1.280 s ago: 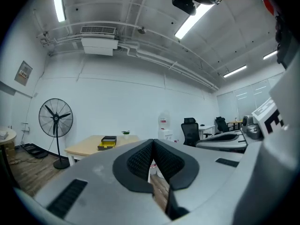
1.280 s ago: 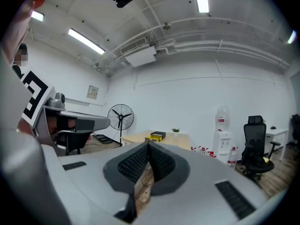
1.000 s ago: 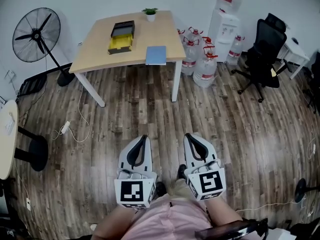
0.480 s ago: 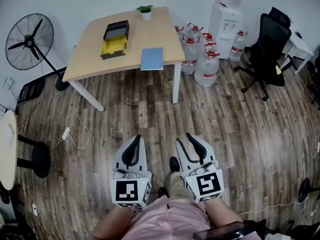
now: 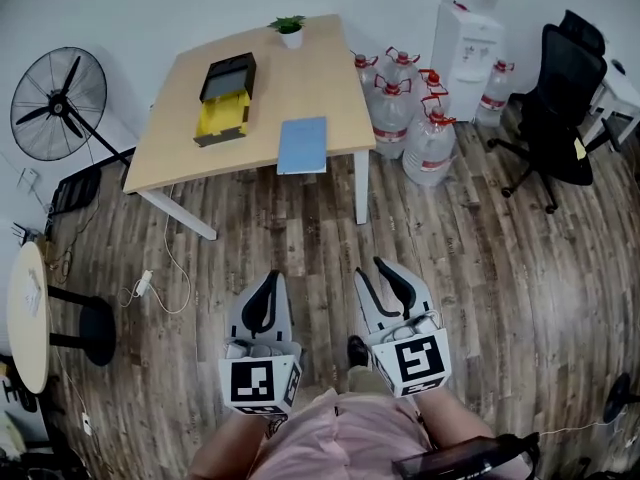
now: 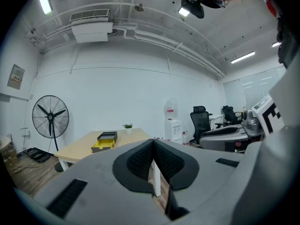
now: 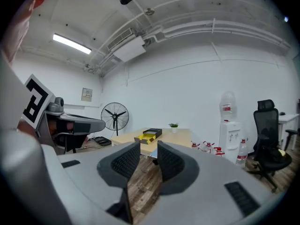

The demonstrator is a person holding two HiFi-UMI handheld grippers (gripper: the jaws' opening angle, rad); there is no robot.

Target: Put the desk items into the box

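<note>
Stands on the wooden floor (image 5: 480, 268), well apart from the desk. Holds the left gripper (image 5: 270, 280) low and close to the body, with its jaws pressed together at the tips and nothing clamped in them. Holds the right gripper (image 5: 369, 268) just beside it, jaws a little apart, with only floorboards in the gap. Points both forward toward the desk (image 5: 300, 78), which stands further out across the boards. Finds there, at the near edge, a flat blue folder (image 5: 302, 144) lying slightly over the rim. Finds behind it, toward the left side of the top, the open box (image 5: 222, 108), yellow inside at the near half and black at the far half, apart from the folder. Finds at the far edge a small potted plant (image 5: 290, 30) in a white pot. Sees right of the desk a cluster of water bottles (image 5: 410, 118), then a black office chair (image 5: 565, 78), and left of it a standing fan (image 5: 58, 103).
</note>
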